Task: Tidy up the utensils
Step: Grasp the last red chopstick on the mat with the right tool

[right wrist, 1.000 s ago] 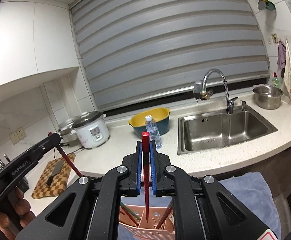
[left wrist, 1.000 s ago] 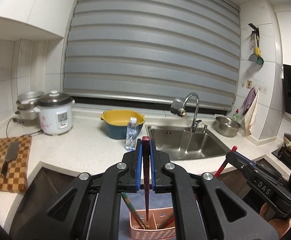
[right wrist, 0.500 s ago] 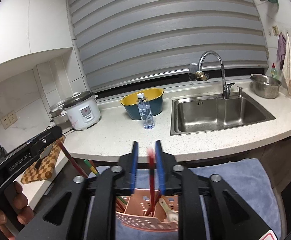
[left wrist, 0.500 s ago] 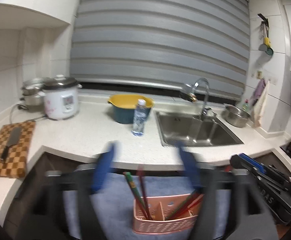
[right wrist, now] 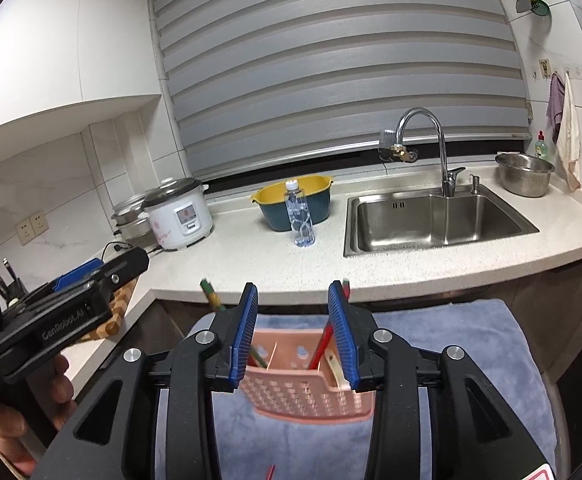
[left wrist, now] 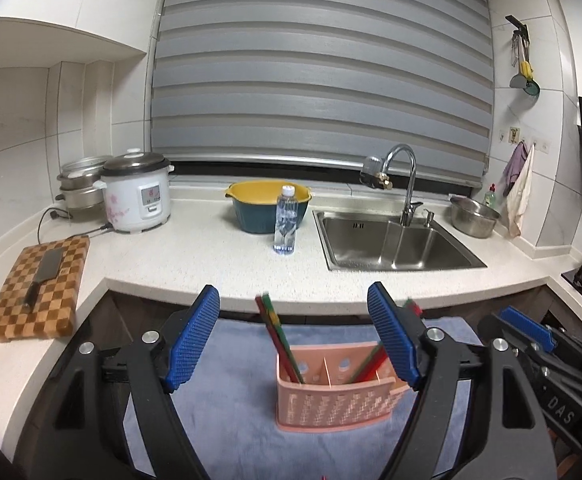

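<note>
A pink slotted basket (left wrist: 333, 396) stands on a blue towel (left wrist: 231, 380) below the counter edge. Red and green chopsticks (left wrist: 279, 336) lean in its left compartment, and more (left wrist: 371, 360) lean in the right one. My left gripper (left wrist: 293, 300) hangs open and wide above the basket with nothing between its pads. In the right wrist view the basket (right wrist: 303, 392) lies just beyond my right gripper (right wrist: 293, 292), whose jaws are opening. A red chopstick (right wrist: 325, 336) stands in the basket behind the right pad, untouched. The left gripper (right wrist: 79, 304) shows at the left, held by a hand (right wrist: 19, 412).
On the white counter (left wrist: 195, 256) stand a water bottle (left wrist: 285, 220), a yellow and blue bowl (left wrist: 263, 208), a rice cooker (left wrist: 135, 192) and a checkered board with a cleaver (left wrist: 39, 280). A steel sink (left wrist: 395, 240) with a tap lies to the right.
A second ago each gripper was shut on an upright red chopstick. Both let go, the chopsticks now stand in the basket, and both grippers sank lower with their jaws apart.
</note>
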{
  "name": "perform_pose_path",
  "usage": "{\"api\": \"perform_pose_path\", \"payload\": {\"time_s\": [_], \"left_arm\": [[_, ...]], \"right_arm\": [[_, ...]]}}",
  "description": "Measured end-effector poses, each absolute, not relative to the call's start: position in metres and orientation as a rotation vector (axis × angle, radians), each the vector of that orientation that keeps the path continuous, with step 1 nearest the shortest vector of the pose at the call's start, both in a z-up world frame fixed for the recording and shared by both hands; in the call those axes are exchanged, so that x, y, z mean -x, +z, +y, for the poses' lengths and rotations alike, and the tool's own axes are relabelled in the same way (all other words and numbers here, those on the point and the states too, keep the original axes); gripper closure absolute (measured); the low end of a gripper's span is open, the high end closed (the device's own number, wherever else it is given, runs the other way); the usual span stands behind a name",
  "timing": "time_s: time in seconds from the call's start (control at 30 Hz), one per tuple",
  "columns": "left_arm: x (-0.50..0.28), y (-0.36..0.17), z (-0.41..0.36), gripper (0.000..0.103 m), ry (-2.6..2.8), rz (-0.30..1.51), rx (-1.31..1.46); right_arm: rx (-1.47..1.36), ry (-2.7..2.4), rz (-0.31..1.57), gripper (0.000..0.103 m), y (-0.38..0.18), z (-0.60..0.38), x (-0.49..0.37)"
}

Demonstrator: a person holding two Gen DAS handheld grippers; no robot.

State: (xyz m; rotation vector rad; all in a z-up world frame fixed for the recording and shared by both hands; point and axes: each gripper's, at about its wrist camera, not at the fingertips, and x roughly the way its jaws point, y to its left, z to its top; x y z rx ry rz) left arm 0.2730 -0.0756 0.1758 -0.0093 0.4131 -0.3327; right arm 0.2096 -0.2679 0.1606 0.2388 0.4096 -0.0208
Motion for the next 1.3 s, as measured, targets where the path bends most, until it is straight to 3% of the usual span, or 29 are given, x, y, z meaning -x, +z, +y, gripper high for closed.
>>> {"api": "perform_pose_path", "payload": {"time_s": [0.33,0.67,0.9,1.3], "left_arm": [[-0.227,0.137,-0.047,0.03,-0.304,0.498,0.037],[-0.165,0.05,0.005,0.03,-0.176,0.679,0.078],[-0.127,0.004,0.034,0.03,-0.113,0.794,0.074],[-0.09,-0.025,0.034,0.031,-0.084,0.838,0.02]], "right_arm": [[-0.25,-0.017,0.514,0.067,0.113,-0.258,-0.142],[-0.184,0.108,0.804,0.067,-0.001,-0.191,-0.067],[-0.134,0.199,0.904,0.067,-0.051,-0.142,-0.041],[-0.127,0.142,0.909,0.067,-0.079,-0.13,-0.04]]}}
